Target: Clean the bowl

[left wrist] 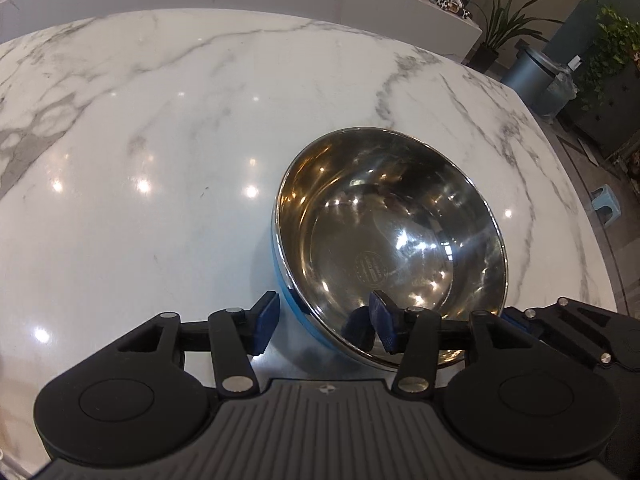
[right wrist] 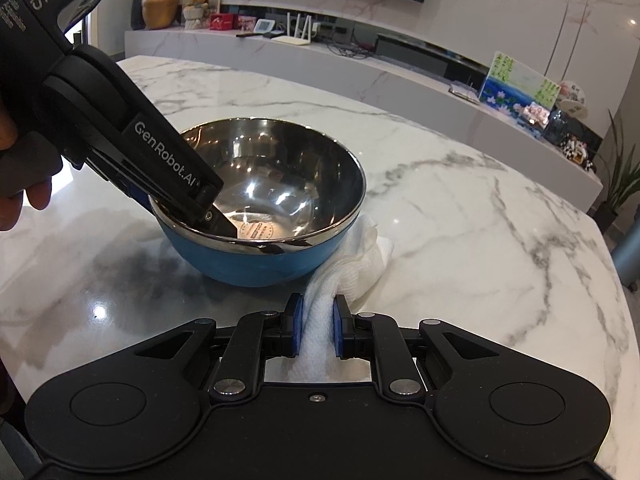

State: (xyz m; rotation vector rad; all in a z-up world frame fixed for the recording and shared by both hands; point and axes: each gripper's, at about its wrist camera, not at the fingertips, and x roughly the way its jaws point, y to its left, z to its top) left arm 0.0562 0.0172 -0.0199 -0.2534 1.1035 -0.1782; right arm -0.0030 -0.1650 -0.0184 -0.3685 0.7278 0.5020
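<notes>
A steel bowl (left wrist: 392, 232) with a blue outside stands on the white marble table (left wrist: 160, 160). My left gripper (left wrist: 322, 326) is open and straddles the bowl's near rim, one finger inside and one outside. In the right wrist view the bowl (right wrist: 272, 200) is in the middle, with the left gripper (right wrist: 208, 212) reaching over its left rim. My right gripper (right wrist: 316, 328) is shut on a white cloth (right wrist: 352, 260), which lies on the table against the bowl's right side.
A long white counter (right wrist: 360, 64) with pictures, boxes and a router runs behind the table. Potted plants (left wrist: 500, 28) and a grey bin (left wrist: 532, 76) stand beyond the table's right edge.
</notes>
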